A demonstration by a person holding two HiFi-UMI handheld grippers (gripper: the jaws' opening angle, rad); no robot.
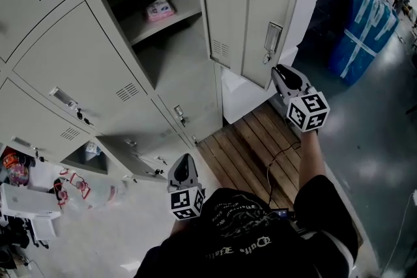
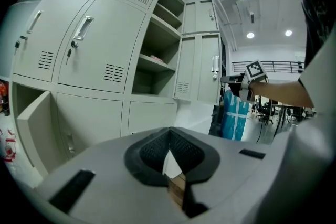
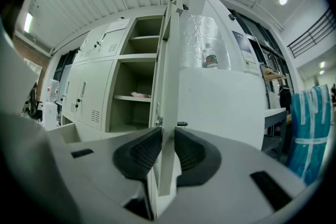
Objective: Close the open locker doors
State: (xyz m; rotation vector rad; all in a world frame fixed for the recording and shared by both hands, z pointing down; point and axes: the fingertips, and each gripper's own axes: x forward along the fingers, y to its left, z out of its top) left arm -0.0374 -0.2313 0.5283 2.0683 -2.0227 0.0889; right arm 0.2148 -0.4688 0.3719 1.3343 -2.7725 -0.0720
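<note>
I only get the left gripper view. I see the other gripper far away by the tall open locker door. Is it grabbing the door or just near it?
Observer: Grabbing it. In the right gripper view, the right gripper has both pads pressed on the edge of the open door.
Operator: What's hiding behind that door?
Observer: A bottle stands on top of a big white unit behind it.
</note>
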